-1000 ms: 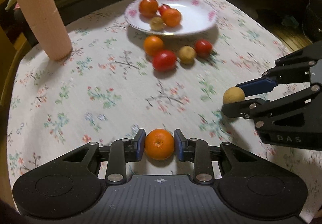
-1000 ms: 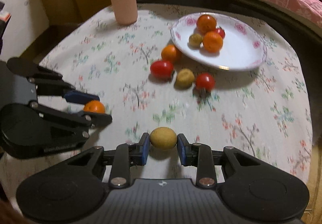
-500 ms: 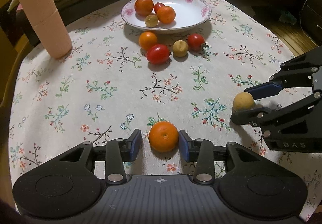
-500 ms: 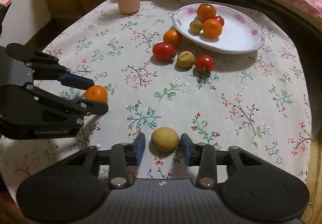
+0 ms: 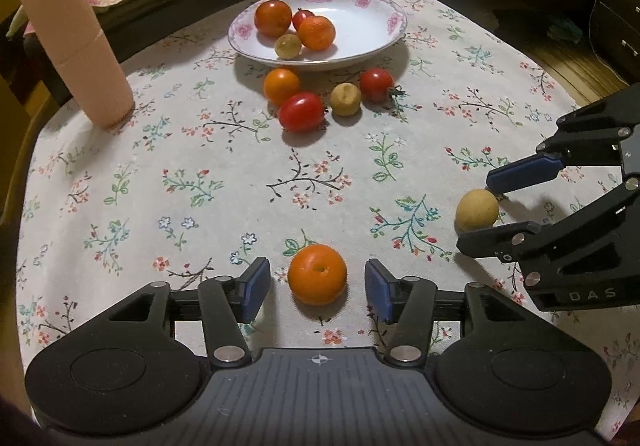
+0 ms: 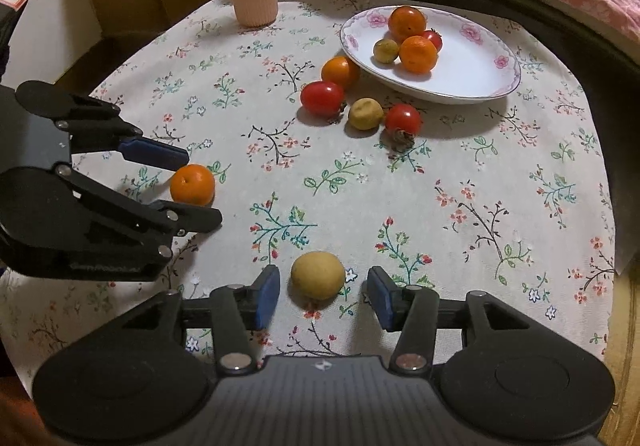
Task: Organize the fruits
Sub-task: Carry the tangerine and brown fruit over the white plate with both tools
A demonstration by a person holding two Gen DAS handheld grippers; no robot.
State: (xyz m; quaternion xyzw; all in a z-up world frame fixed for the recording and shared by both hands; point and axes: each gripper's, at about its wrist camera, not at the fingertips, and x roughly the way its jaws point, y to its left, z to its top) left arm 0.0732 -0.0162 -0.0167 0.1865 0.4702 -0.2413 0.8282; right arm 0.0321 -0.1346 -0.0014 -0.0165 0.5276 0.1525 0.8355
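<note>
Fingers point(image 5: 256, 288) of left gripper point(image 5: 317, 288) spread wide, orange point(image 5: 317, 280) loose on surface point(image 5: 140, 181) between them at lower centre; right gripper point(image 6: 323, 293) likewise open around yellow fruit point(image 6: 318, 275). Risk, my read: both round fruits unrestrained, so a pad nudge could roll them toward the near edge, far from plate point(image 5: 376, 45) at top.

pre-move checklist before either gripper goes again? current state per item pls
1. Left gripper open, pads clear of the orange: ok.
2. Right gripper open, pads clear of the yellow fruit: ok.
3. Both released fruits resting on the tablecloth: ok.
4. Free room on the plate: ok.
5. Four loose fruits, including the red tomato, beside the plate: not ok.
6. Released fruits fully settled: cannot tell.
</note>
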